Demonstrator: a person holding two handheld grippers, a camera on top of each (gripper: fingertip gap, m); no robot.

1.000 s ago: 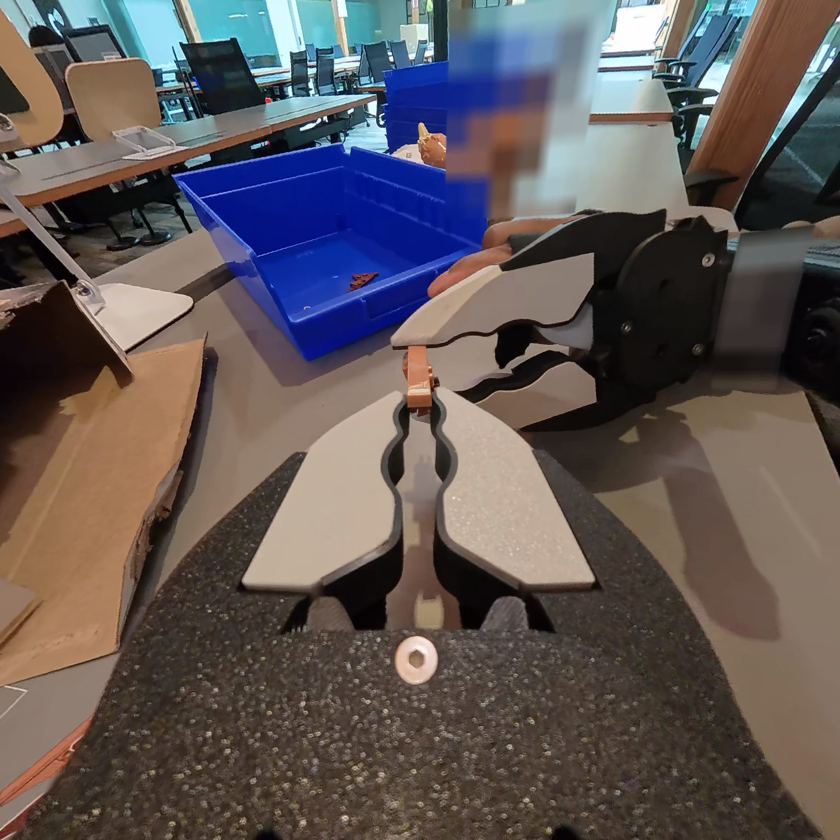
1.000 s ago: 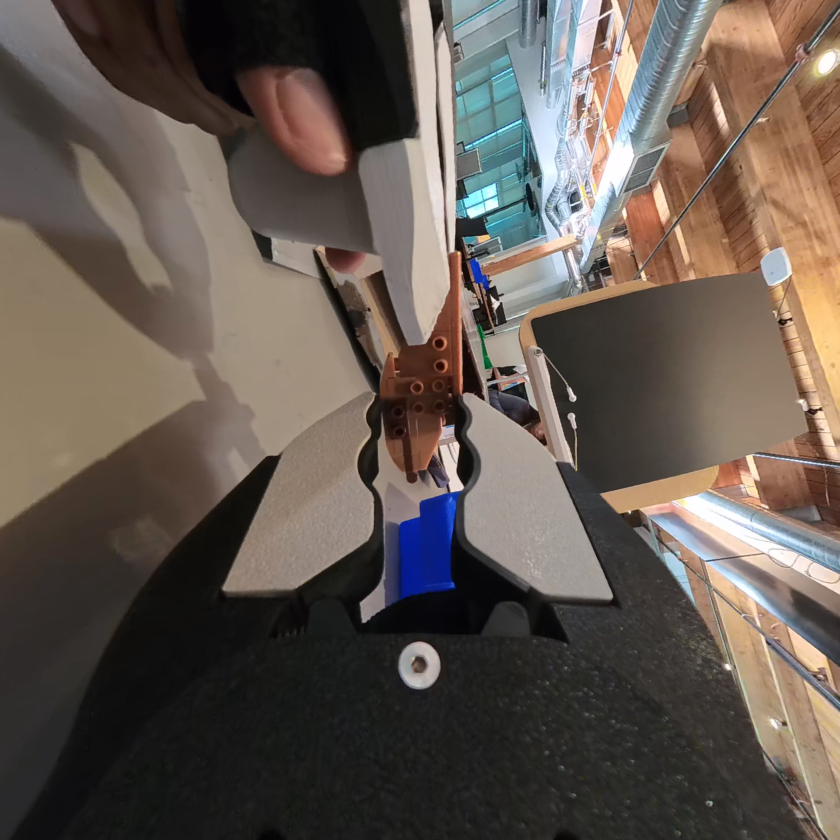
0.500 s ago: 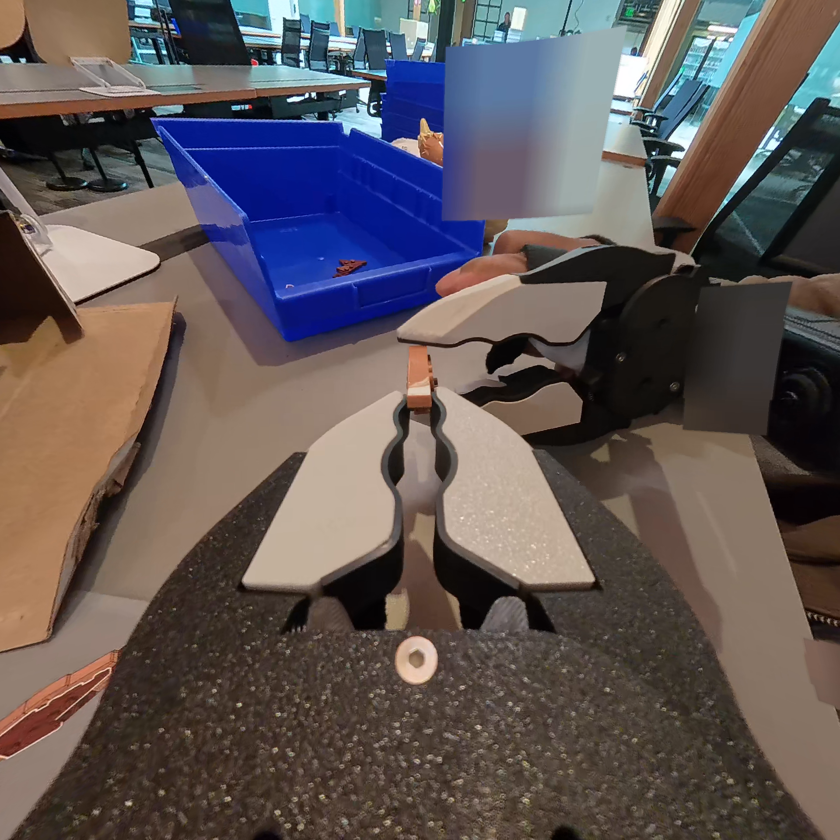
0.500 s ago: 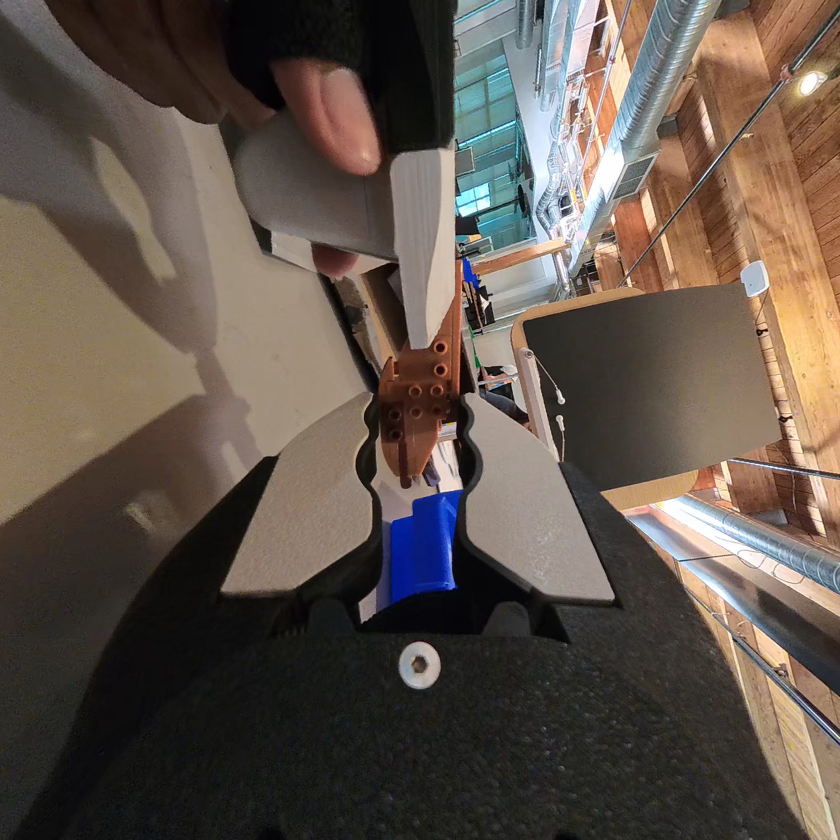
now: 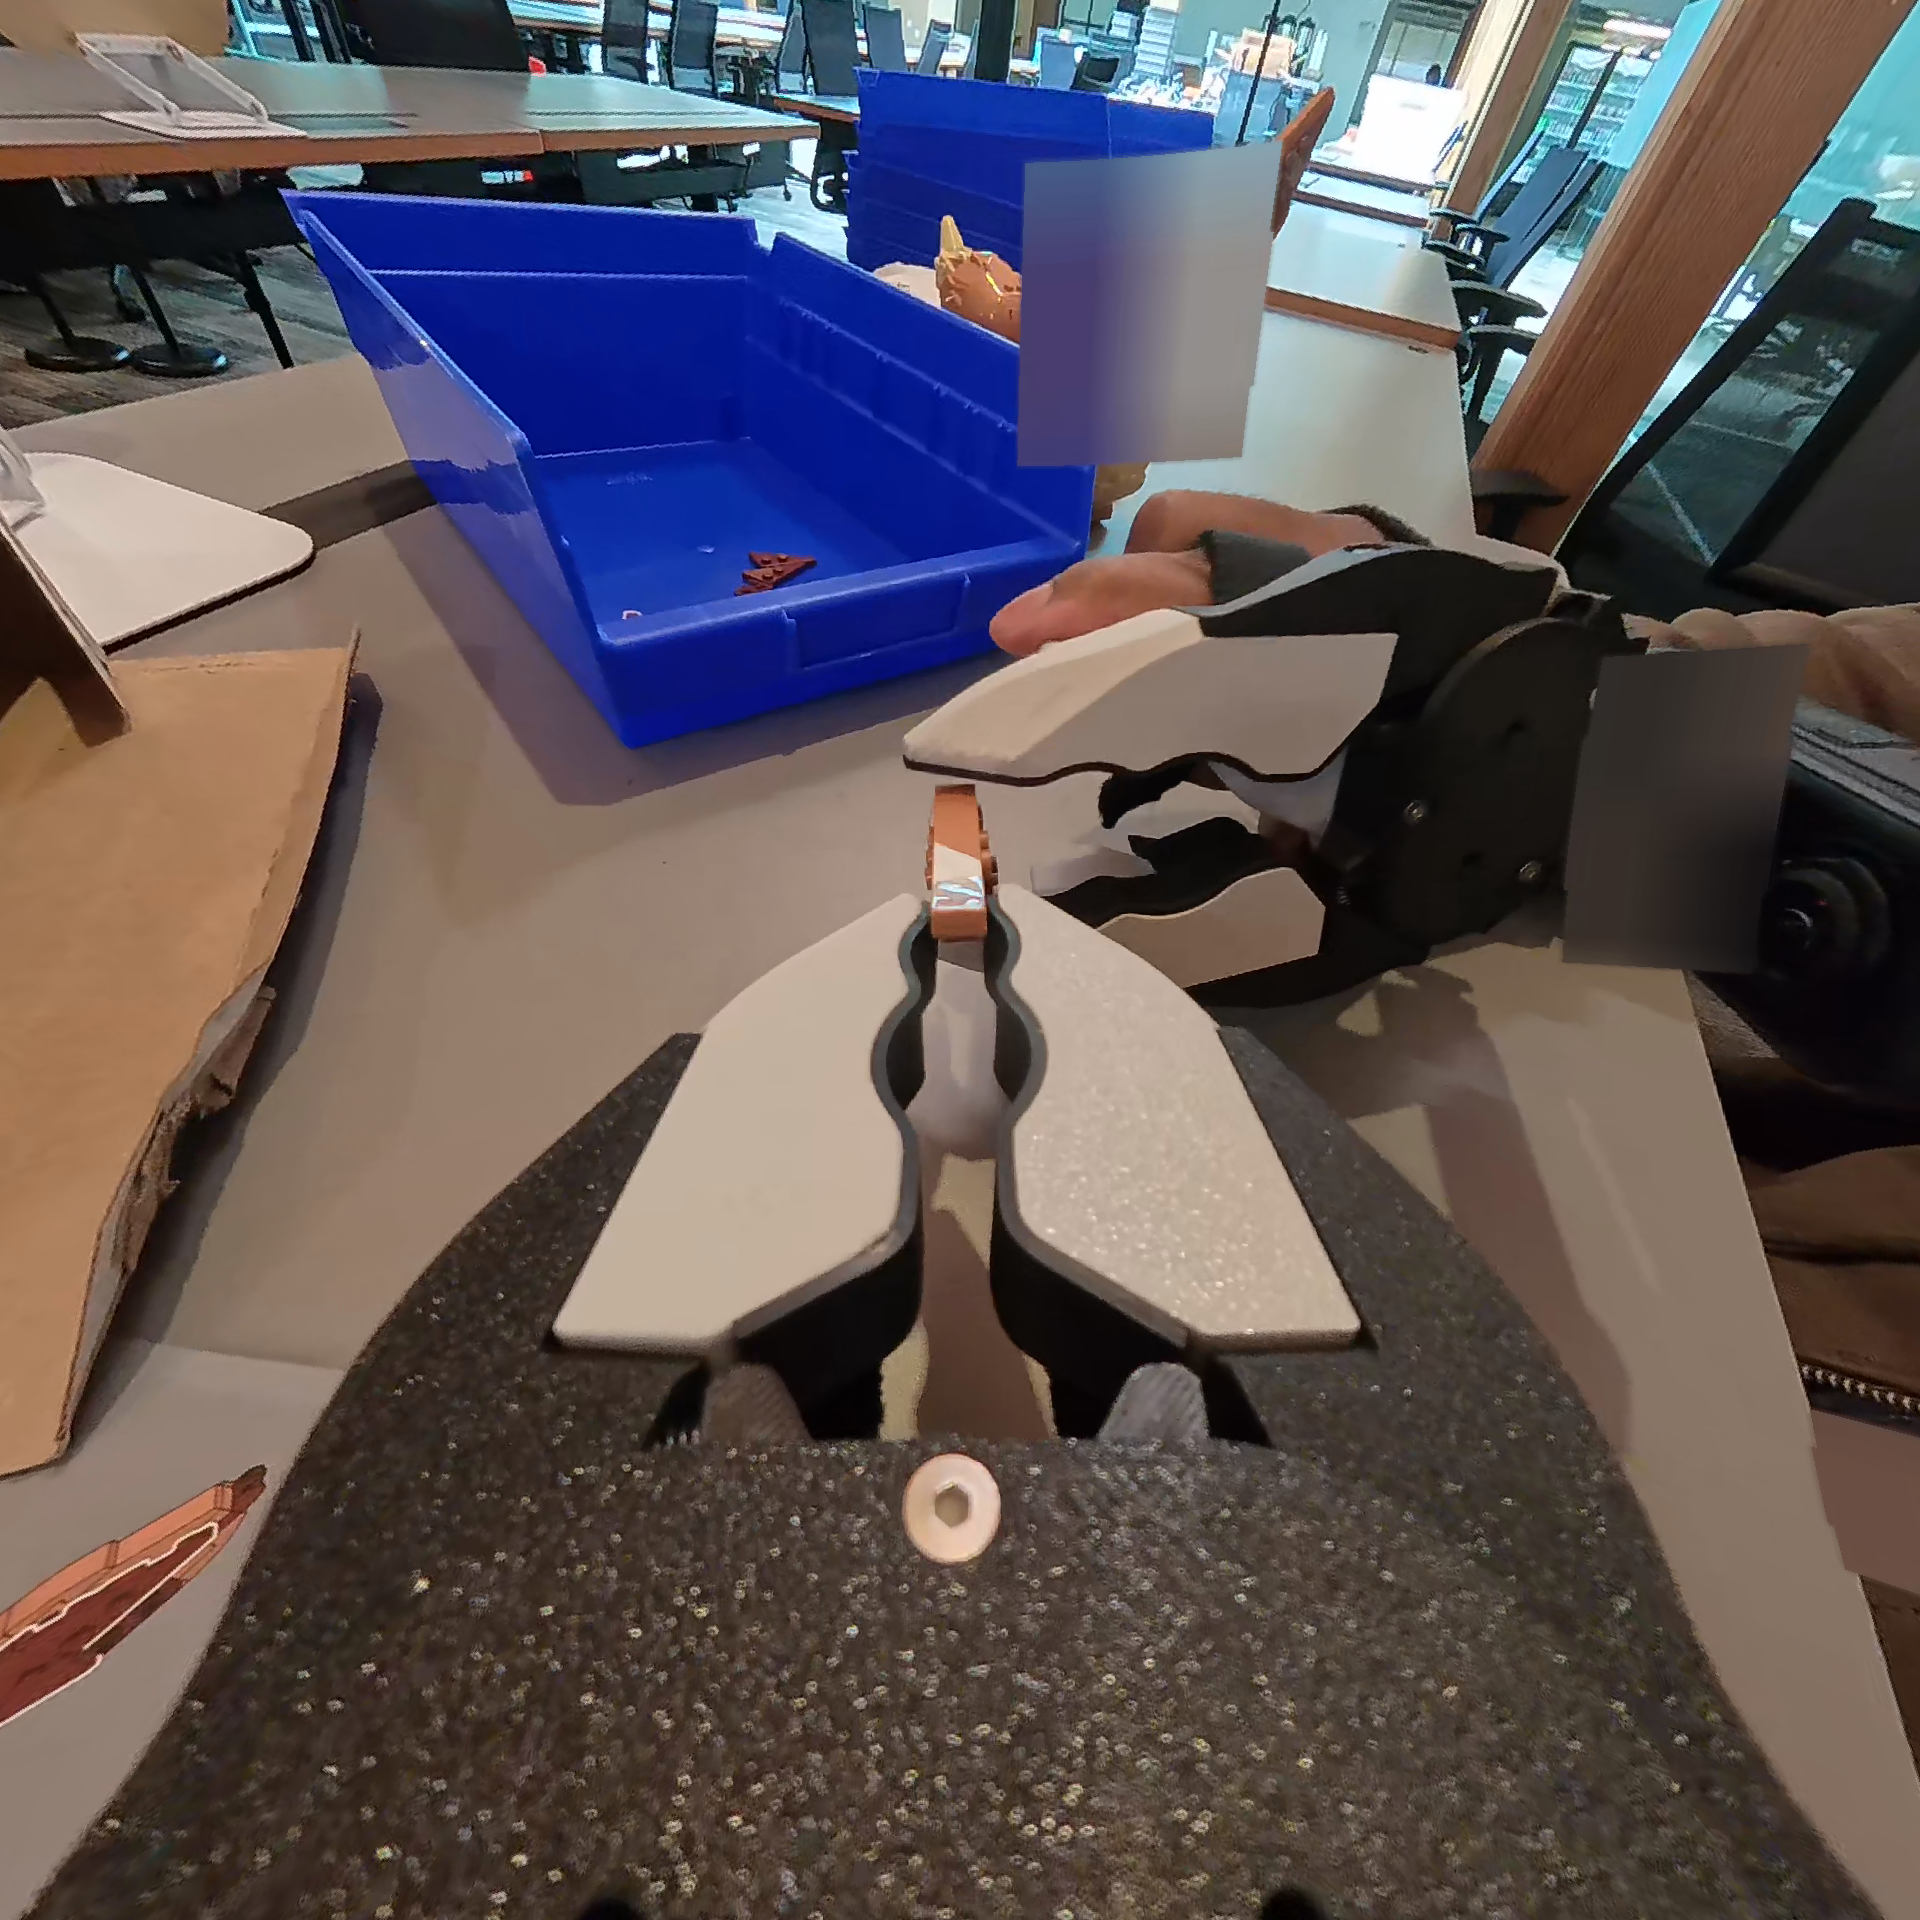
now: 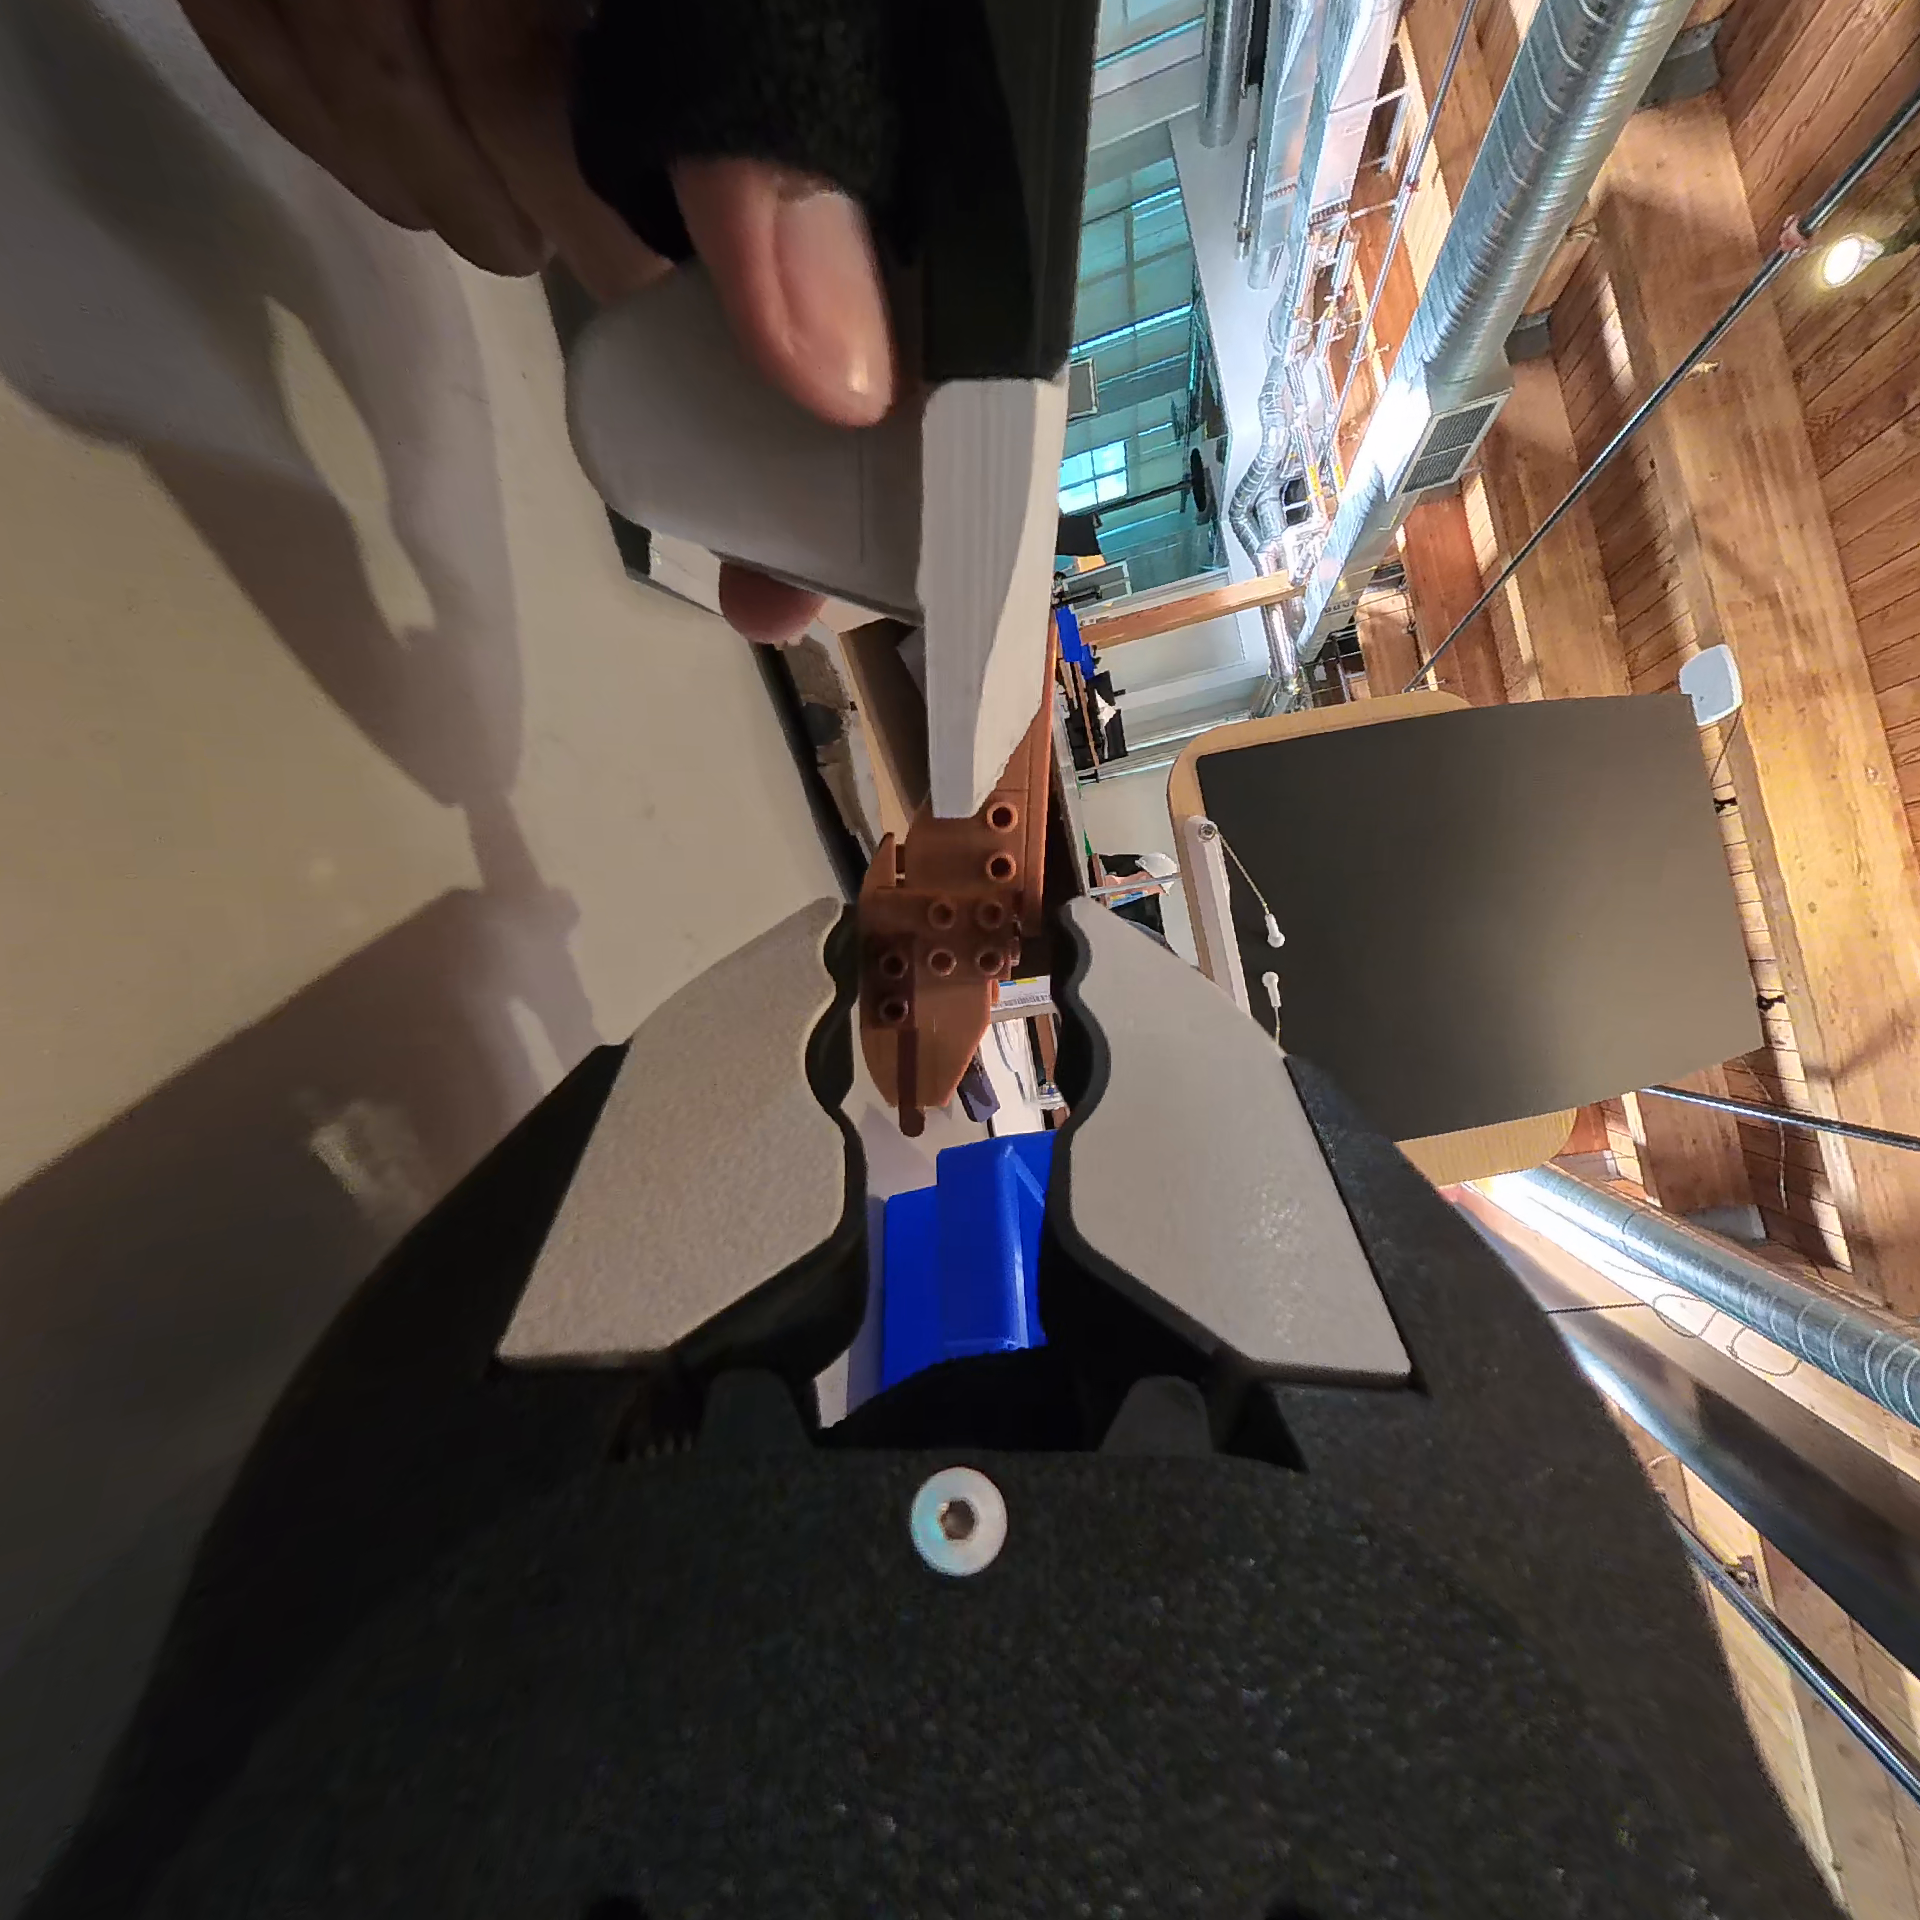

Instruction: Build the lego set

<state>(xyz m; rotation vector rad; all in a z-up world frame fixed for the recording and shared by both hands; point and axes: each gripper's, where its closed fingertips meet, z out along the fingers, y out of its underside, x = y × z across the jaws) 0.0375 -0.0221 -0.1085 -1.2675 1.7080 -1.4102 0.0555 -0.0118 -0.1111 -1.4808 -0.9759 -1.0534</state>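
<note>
1. Left wrist view:
   - Compared with a second ago, the right tool (image 5: 982,816) has spread its fingers. The upper one now sits just clear of the brick piece's (image 5: 956,862) top end, and the lower one is well off to the side.
   - The blue bin (image 5: 499,436) looms larger and the cardboard (image 5: 135,935) has slid towards the left edge.
   - The left tool (image 5: 958,914) is unchanged. It is almost closed, with both tips pinching the lower end of the piece above the grey surface (image 5: 623,883).
   - The piece is thin and orange-brown, seen edge-on and upright, with a pale glossy patch and small studs on its right side.
   - A darker brown bit (image 5: 774,571) lies in the bin.

2. Right wrist view:
   - The right tool (image 6: 951,935) is wider open than before. The piece (image 6: 935,997) stands between its pads, the right pad clearly apart from it, so it is not gripped here.
   - The left tool's finger (image 6: 977,623) comes down onto the piece from above.
   - This side shows a studded plate with a darker brown block at its left, tapering to a rounded point.
</note>
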